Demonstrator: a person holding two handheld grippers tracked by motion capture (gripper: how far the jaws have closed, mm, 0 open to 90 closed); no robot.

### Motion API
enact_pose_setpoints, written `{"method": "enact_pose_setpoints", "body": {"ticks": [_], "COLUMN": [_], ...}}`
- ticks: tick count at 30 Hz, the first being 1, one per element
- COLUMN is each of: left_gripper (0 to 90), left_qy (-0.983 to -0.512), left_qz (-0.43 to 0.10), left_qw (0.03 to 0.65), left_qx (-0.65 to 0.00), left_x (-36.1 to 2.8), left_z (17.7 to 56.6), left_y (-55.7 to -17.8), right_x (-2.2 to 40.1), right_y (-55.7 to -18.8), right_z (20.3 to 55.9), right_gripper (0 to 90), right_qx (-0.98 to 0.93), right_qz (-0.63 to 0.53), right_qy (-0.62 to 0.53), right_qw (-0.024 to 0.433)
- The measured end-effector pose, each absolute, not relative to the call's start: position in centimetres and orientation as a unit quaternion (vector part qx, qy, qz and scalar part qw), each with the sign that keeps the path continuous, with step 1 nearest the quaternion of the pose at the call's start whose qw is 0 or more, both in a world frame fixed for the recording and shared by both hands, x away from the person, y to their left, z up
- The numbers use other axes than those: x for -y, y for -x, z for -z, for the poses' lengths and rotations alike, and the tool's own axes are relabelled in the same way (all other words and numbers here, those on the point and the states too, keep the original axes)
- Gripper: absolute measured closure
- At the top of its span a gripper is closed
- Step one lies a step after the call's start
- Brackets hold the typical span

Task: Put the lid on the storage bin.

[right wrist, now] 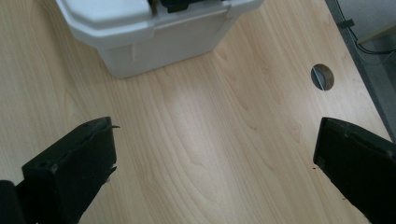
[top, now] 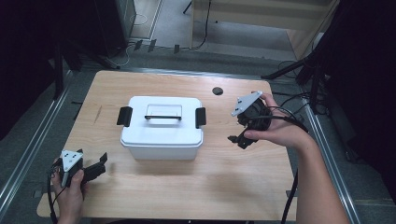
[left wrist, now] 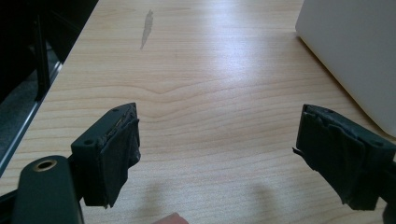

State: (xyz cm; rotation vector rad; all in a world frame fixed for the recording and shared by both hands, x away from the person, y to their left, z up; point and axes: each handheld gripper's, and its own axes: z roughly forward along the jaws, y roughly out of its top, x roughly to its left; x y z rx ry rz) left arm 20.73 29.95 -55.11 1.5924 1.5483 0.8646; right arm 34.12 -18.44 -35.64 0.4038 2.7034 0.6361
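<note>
A white plastic box [top: 161, 127] with a lid, a black carry handle [top: 162, 117] and black side latches [top: 124, 115] stands in the middle of the wooden table [top: 201, 182]. My left gripper [top: 95, 169] rests near the table's front left corner, open, with bare wood between its jaws; the box wall [left wrist: 355, 51] lies ahead to its right. My right gripper [top: 238, 136] is held above the table to the right of the box, open and holding nothing. The box [right wrist: 154, 32] appears ahead of it.
A round cable hole [top: 217, 91] [right wrist: 322, 77] sits in the table near its back edge. A grey streak [left wrist: 147, 29] marks the wood on the left. Cables and dark stands surround the table on the floor. Bare wood lies in front of the box.
</note>
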Motion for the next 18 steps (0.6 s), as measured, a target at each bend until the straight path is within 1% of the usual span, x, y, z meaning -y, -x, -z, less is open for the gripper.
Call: {"method": "enact_pose_setpoints", "body": {"ticks": [8, 18], "left_gripper": [14.4, 14.3], "left_qy": [-0.619, -0.622], "left_qz": [-0.338, -0.338], "left_qw": [0.371, 0.369], "left_qx": [-0.604, -0.602], "left_x": [-29.9, -29.8], "left_z": [55.1, 55.1], "left_y": [-20.7, -20.7], "right_x": [19.8, 22.2], "right_y": [-33.7, -33.2], "right_z": [37.4, 40.4], "right_gripper": [0.0, 0.0], "right_qx": [-0.947, -0.942], "right_qz": [-0.228, -0.232], "right_qy": [-0.156, -0.186], "right_qw": [0.162, 0.157]}}
